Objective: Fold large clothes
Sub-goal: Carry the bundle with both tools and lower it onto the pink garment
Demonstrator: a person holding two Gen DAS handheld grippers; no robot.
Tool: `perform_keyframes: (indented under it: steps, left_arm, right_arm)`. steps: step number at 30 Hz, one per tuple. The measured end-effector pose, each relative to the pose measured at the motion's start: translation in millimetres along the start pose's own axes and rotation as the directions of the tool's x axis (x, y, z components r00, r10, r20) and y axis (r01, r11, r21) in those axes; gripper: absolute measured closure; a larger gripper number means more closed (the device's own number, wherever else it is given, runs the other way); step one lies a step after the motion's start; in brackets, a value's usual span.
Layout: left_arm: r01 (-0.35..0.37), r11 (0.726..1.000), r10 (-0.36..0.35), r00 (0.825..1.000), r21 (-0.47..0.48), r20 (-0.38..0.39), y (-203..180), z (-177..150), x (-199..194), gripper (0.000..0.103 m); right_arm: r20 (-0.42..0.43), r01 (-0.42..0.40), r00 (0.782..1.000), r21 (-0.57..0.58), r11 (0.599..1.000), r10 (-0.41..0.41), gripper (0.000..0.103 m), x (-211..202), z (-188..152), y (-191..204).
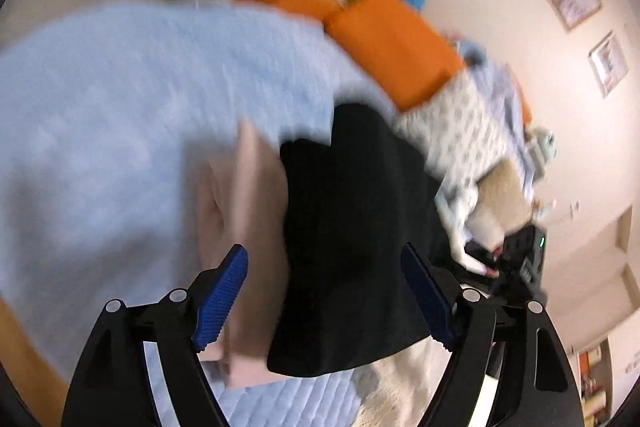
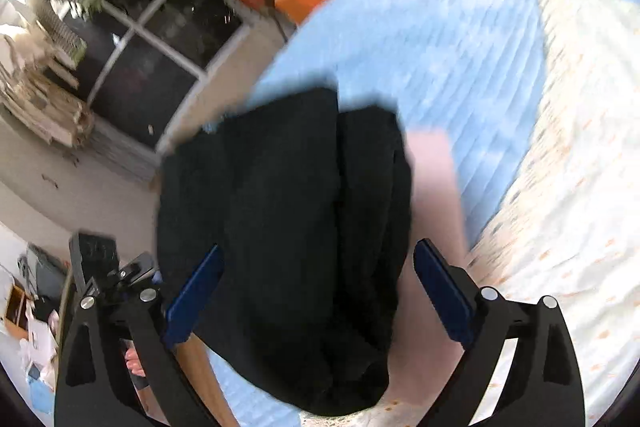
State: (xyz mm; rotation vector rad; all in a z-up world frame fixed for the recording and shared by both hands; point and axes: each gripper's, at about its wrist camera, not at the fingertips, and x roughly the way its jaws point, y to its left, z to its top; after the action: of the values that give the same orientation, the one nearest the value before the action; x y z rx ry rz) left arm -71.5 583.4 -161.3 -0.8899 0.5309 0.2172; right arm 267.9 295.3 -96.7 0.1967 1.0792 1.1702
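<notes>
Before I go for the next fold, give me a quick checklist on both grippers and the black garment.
1. Left gripper open, nothing pinched: ok.
2. Right gripper open, nothing pinched: ok.
3. Black garment lying on the blue bedspread: ok.
4. Garment folded flat and neat: cannot tell, both views are blurred.
5. Pink cloth beside the garment kept apart from it: not ok, the black fabric overlaps it.
</notes>
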Motion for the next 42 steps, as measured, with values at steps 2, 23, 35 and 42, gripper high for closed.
perform_keyframes:
  steps: [2, 23, 35, 42]
  left_arm:
    - [0.018, 1.000, -0.019, 0.998, 0.017, 0.063, -19, 13, -25, 0.017]
    - [-0.212, 0.960, 0.244, 0.955, 0.185, -0.170, -23, 57, 164, 0.002]
    - [-0.259, 0.913, 0.273, 0.962, 0.316, 0.001, -88, 42, 99, 0.006]
    - [-0.413, 0.814, 0.319, 0.905, 0.408, 0.281, -125, -43, 27, 0.006]
  right_arm:
    - [0.062, -0.001, 0.998, -0.048, 0.999, 0.004, 0.021, -17, 11, 12]
    - [-0.149, 0.203, 0.959, -0.232, 0.951, -0.241, 0.071, 149, 38, 17]
    - [0.007, 0.127, 0.991, -0.268, 0.955, -0.130, 0.059, 73, 27, 48]
    - [0.130, 0.237, 0.971, -0.397, 0.887, -0.201, 0.060, 9, -62, 69]
